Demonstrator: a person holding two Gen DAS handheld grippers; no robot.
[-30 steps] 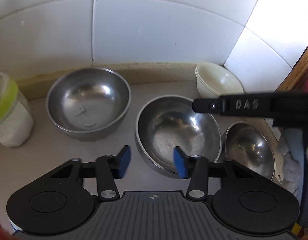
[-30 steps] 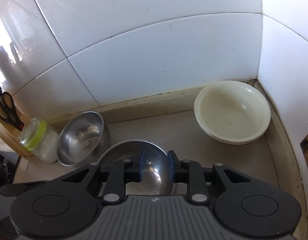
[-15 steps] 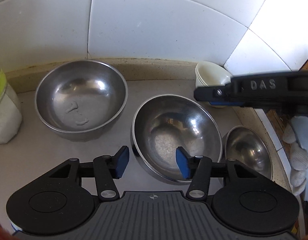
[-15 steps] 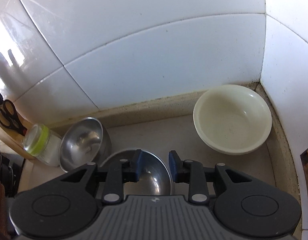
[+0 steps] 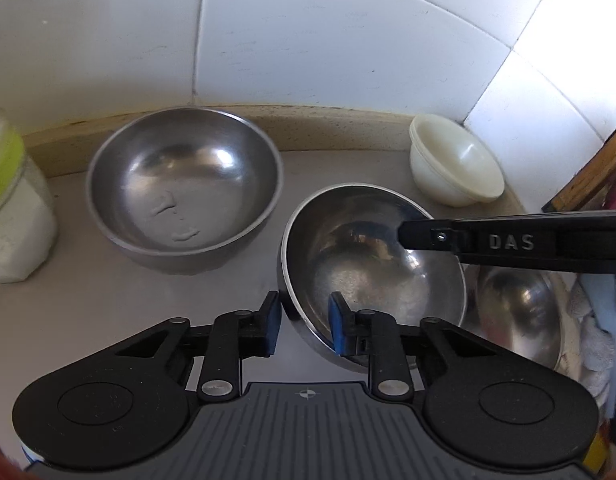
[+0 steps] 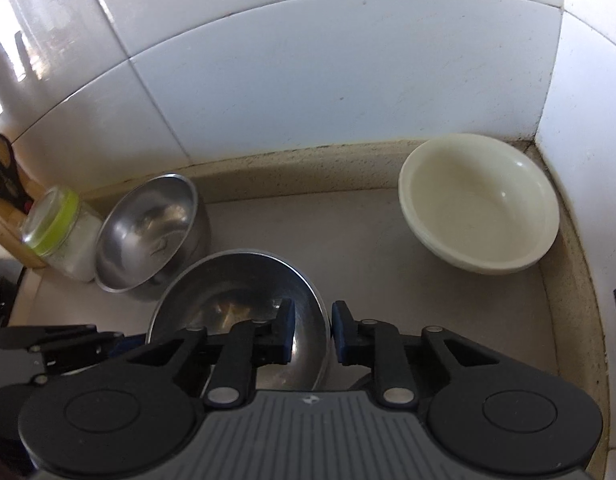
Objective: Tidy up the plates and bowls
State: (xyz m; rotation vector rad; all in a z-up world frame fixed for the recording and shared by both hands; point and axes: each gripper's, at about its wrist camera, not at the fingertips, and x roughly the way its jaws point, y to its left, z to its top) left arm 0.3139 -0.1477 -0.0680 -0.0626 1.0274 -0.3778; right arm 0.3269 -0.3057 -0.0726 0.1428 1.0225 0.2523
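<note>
A: What does the left wrist view give you?

B: The left gripper (image 5: 301,326) straddles the near rim of the middle bowl (image 5: 372,264), one blue pad inside, one outside. The jaws are partly apart, and I cannot tell if the pads press the steel. That bowl sits tilted, leaning against a small steel bowl (image 5: 516,312) at its right. The small one shows only in this view.

A: And the right wrist view?

B: The right gripper (image 6: 312,332) straddles the same bowl's (image 6: 235,300) right rim, jaws narrow, with the rim in the gap; contact is unclear. Only this view shows black scissors (image 6: 1,172) by a wooden block at far left.

A: What do both views show?

B: The big steel bowl (image 5: 183,184) by the wall, apart from the middle one, the cream bowl (image 6: 480,204) in the tiled corner, and a jar (image 6: 57,232) with a green band just beside the big bowl (image 6: 147,232). The left wrist view also catches the right gripper's finger (image 5: 508,242), marked DAS, reaching over the middle bowl.
</note>
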